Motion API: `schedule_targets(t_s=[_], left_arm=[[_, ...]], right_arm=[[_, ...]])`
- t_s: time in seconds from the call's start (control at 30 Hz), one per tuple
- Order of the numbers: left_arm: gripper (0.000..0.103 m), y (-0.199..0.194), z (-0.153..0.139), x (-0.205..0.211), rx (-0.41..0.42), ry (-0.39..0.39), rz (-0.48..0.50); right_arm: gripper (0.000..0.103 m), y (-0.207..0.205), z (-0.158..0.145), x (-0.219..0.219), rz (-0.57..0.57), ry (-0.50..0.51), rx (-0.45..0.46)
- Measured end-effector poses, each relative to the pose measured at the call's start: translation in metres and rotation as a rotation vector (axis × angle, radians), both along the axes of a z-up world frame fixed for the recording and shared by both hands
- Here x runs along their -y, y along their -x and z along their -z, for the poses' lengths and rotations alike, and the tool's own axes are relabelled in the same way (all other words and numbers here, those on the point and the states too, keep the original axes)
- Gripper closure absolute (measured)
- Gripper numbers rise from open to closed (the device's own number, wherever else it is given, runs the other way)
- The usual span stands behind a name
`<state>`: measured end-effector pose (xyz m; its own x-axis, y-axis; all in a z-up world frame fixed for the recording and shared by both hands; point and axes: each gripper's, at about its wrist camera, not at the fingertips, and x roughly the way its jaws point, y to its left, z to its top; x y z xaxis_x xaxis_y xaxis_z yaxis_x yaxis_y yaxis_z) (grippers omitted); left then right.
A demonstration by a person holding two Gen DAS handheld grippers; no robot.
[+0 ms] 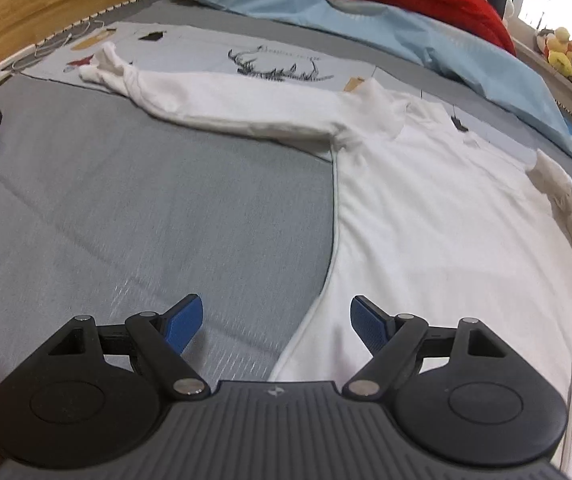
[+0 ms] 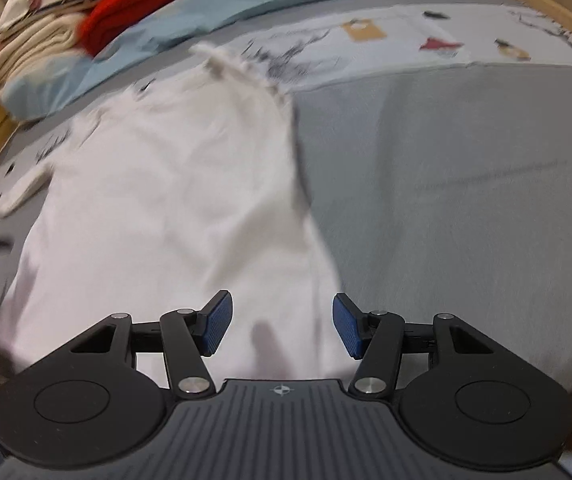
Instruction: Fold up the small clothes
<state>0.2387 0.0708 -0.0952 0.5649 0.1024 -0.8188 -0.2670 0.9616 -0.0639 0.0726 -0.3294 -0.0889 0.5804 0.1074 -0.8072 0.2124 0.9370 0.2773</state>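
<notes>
White, soft cotton is what we are dealing with: a long-sleeved white knit top (image 1: 426, 216) spread flat on the grey quilted mattress (image 1: 125, 208). We judge it light, limp and a little clingy, so it will drape and stretch rather than hold a line; nothing about it looks fragile or slippery.

Starting on our left, the left gripper (image 1: 277, 326) has its jaws wide apart with nothing pinched. Its left blue pad (image 1: 183, 326) hangs over bare mattress, the piped side edge of the top runs up between the jaws, and the right blue pad (image 1: 368, 326) sits over the white body. Far ahead of the jaws and to their left, one sleeve (image 1: 213, 108) lies stretched straight out to a crumpled cuff. We would take hold at that side seam near the hem, where a doubled edge gives the pads something to bite.

Moving right, the right gripper (image 2: 281, 328) shows a middling gap, also empty. This view is blurred. White cloth (image 2: 173, 200) fills the space between and ahead of its jaws, with the garment's far edge just beyond the right pad and grey mattress (image 2: 466, 200) past that. Here too the edge near the hem looks the best place to grip.
</notes>
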Motion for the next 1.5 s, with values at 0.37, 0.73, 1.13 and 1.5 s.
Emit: schedule_targets(t_s=[0.37, 0.73, 1.13, 1.5], left_arm=[[0.018, -0.013, -0.006, -0.001, -0.005, 0.076, 0.0], [0.018, -0.01, -0.009, -0.009, 0.015, 0.065, -0.056], [0.018, -0.024, -0.003, -0.004, -0.005, -0.019, -0.025], [0.018, -0.029, -0.003, 0.002, -0.018, -0.026, 0.062]], right_arm=[[0.047, 0.029, 0.019, -0.029, 0.039, 0.105, -0.085], [0.099, -0.007, -0.111, -0.024, -0.198, 0.441, 0.143], [0.048, -0.222, -0.165, 0.229, 0.635, 1.031, -0.046], [0.035, -0.165, -0.064, 0.178, 0.376, 0.206, 0.095]])
